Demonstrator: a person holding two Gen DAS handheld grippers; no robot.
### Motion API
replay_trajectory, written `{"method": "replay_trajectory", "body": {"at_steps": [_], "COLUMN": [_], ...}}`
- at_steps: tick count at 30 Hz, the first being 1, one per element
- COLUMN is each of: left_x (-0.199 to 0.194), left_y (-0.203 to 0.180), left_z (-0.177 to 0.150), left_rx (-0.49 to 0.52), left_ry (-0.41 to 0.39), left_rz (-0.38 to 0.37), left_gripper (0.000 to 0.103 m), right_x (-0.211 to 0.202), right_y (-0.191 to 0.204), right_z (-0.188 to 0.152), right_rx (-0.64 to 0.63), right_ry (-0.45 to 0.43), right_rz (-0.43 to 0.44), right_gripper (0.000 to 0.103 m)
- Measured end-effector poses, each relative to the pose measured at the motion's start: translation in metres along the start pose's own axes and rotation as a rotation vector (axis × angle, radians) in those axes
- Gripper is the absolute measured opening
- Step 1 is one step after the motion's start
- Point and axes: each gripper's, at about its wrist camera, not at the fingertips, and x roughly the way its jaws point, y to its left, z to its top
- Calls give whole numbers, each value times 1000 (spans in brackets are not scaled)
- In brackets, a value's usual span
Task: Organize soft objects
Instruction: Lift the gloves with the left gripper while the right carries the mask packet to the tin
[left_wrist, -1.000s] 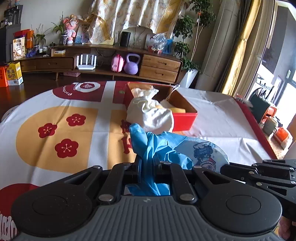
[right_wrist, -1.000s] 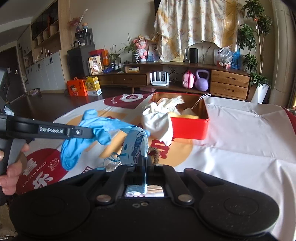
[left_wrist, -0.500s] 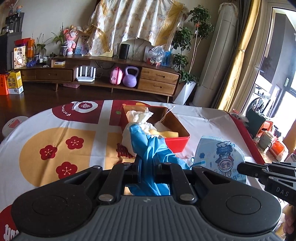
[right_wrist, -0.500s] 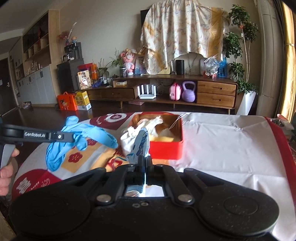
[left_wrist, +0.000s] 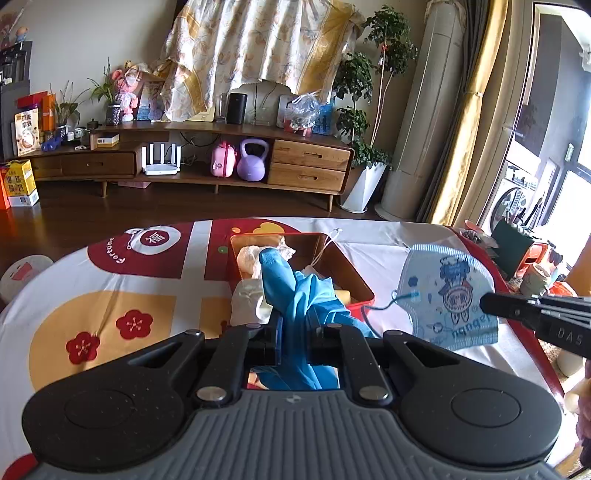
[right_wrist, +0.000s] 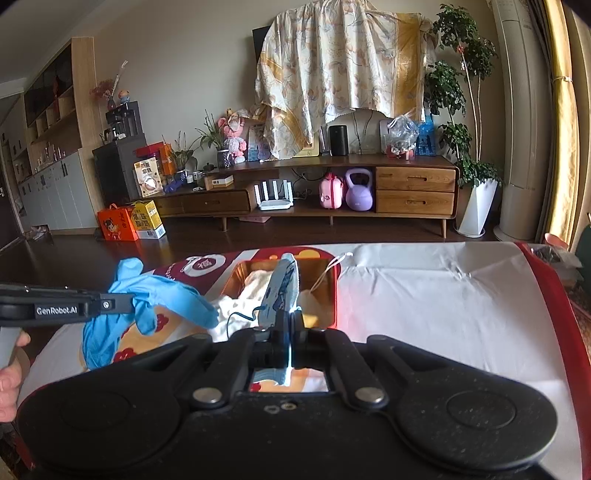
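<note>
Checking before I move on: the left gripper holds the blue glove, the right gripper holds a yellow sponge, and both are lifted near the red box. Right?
Not quite. The right gripper is shut on a printed face mask, not a yellow sponge; the left wrist view shows it plainly. The left gripper does hold the blue glove, and both are lifted near the red box.

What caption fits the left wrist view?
Left gripper holds a blue glove above the red box; right gripper holds a mask.
</note>
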Motion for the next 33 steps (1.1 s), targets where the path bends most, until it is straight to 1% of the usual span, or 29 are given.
{"method": "replay_trajectory", "body": {"at_steps": [10, 16, 21, 26, 33], "left_x": [43, 75, 102, 125, 160], "left_y": [-3, -5, -4, -1, 7], "left_z": [27, 37, 44, 52, 59], "left_rx": [21, 44, 54, 64, 53], "left_ry": [17, 36, 57, 61, 89], "left_rz": [-3, 17, 39, 61, 75], "left_gripper": [11, 11, 11, 11, 11], "right_x": [41, 71, 95, 119, 151], "right_y": [-8, -13, -14, -16, -18], "right_z": [21, 29, 31, 35, 33], "right_rx": [3, 10, 10, 11, 44], "right_ry": [26, 53, 71, 95, 135], "right_rz": [0, -9, -13, -14, 17], "right_gripper": [1, 1, 1, 1, 1]}}
